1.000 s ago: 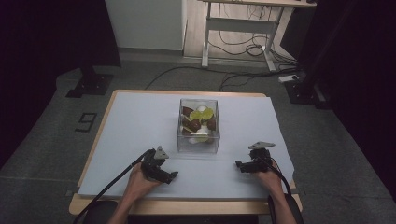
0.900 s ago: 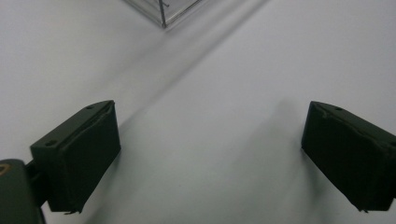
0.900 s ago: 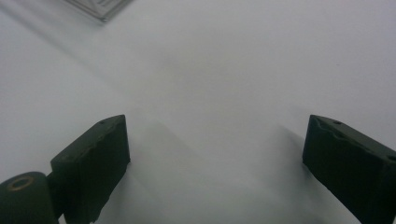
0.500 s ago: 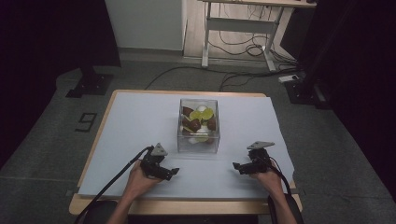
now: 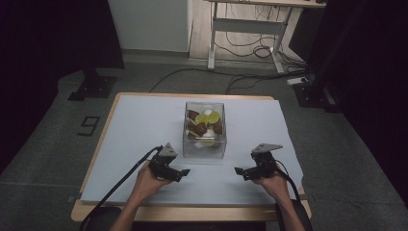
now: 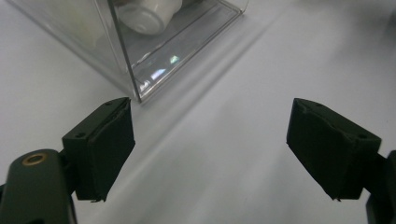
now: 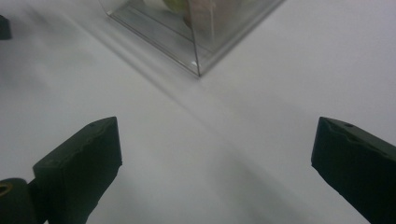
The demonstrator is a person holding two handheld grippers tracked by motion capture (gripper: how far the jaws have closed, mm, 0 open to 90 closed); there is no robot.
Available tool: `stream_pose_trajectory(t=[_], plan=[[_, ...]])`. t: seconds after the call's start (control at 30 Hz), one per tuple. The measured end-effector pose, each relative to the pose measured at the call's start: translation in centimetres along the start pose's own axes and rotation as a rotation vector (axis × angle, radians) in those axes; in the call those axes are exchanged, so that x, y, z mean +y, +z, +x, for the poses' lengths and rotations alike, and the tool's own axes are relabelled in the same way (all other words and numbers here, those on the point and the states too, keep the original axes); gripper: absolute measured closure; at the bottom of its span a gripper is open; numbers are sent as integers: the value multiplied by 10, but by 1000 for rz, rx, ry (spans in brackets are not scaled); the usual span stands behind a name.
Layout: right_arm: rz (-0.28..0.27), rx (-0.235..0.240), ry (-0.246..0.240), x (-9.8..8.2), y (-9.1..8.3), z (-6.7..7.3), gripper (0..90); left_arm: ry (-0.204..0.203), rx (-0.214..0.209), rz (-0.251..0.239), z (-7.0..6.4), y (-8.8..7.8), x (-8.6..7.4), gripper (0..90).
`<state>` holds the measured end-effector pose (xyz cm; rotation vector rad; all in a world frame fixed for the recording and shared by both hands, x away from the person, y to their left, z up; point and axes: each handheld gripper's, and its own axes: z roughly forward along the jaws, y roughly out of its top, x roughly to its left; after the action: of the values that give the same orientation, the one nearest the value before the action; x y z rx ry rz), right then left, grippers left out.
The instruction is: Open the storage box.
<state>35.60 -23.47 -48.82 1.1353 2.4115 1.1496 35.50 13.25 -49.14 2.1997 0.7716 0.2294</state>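
Item: clear square plastic box (image 5: pixel 204 131) of fruit on white tabletop (image 5: pixel 134 125), untouched. Left gripper (image 5: pixel 184 172) fingers narrowing slightly, right gripper (image 5: pixel 238 170) fingers widening; both released, empty, so grasp pending.

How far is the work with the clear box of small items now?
Nothing looks done yet: the clear box stands on the white table cover with its brown, green and white items inside. In hand: both hand-held grippers, left and right, point at the box from either side with nothing between their jaws; the left jaws have just been closing, the right opening. Left to do: reach the box.
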Motion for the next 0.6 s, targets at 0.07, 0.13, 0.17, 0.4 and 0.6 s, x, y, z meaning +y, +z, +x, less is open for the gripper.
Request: stream_pose_trajectory(t=[0.07,0.13,0.17,0.4,0.6], plan=[[-11,-1,-12,4,-1,3,28,14,-2,0,-2,1,4,154],[-22,5,-31,9,-2,7,64,27,1,2,-3,2,7,163],[-26,10,-32,10,-2,9,81,31,2,-2,-3,2,8,171],[-21,23,-62,18,1,16,145,42,-6,-23,-4,2,18,213],[-21,27,-88,28,5,27,222,37,-5,-44,-2,2,26,239]])
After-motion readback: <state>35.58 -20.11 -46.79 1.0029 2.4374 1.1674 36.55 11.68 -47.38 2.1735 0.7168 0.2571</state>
